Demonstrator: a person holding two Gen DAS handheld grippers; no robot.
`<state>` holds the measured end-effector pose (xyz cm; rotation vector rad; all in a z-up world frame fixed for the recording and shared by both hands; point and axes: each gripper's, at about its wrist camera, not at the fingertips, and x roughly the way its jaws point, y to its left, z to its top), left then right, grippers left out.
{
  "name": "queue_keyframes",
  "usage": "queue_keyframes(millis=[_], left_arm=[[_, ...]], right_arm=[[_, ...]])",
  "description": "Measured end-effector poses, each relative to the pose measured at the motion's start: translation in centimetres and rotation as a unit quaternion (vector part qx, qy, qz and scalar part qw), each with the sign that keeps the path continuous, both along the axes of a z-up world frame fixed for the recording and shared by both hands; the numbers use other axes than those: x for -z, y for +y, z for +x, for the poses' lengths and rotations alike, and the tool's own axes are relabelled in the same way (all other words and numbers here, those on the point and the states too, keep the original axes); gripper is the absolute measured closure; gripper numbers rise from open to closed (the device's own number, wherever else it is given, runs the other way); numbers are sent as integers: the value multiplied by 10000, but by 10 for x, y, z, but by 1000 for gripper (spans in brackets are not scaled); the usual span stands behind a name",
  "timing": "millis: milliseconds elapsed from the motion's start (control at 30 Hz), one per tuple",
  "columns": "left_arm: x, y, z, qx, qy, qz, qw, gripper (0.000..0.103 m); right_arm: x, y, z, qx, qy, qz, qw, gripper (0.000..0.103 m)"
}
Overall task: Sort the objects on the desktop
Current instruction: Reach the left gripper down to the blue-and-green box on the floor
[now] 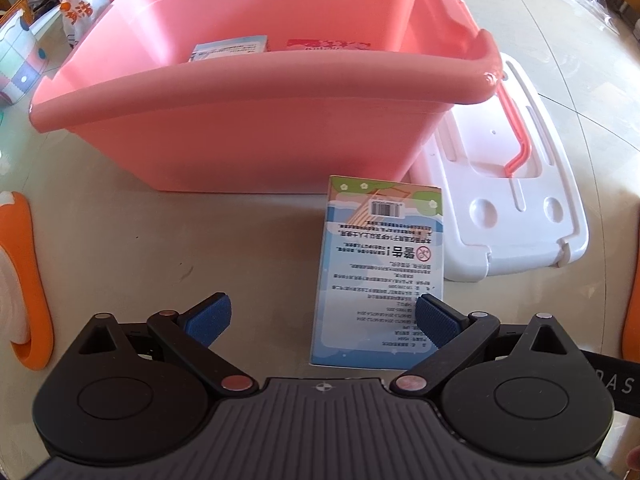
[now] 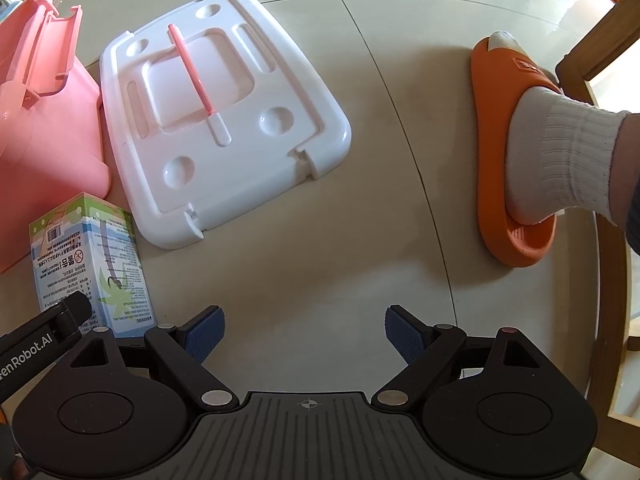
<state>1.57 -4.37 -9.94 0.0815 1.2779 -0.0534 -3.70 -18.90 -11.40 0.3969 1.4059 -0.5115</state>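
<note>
Beige tiled floor [image 2: 360, 240]: printed carton [image 1: 380, 272] lies beside pink bin [image 1: 248, 120], near white lid [image 2: 224, 120]. Left gripper [image 1: 324, 320] & right gripper [image 2: 304, 332] both spread, empty. Carton prob. light, stiff, crushable; take across narrow sides.

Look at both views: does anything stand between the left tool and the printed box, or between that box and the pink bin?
Nothing visible does. The left tool is open just above the printed box, with bare floor around it. The pink bin stands right behind the box, open-topped; only its own front wall must be cleared. The white lid lies off to the side.
</note>
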Motion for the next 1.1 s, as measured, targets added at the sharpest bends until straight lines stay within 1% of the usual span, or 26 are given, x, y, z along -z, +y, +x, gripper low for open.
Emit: queue_keyframes(millis=[300, 700, 900, 1100], left_arm=[[4, 5, -4, -40, 39, 91, 9999, 2], [-1, 13, -1, -198, -29, -61, 9998, 2], [0, 7, 1, -132, -76, -77, 9999, 2], [9, -2, 5, -18, -46, -116, 9999, 2]], right_arm=[[-2, 3, 1, -36, -10, -5, 10000, 18], [-3, 2, -2, 16, -13, 6, 10000, 18], [-1, 0, 0, 33, -9, 23, 10000, 18], [4, -8, -1, 101, 76, 41, 9999, 18]])
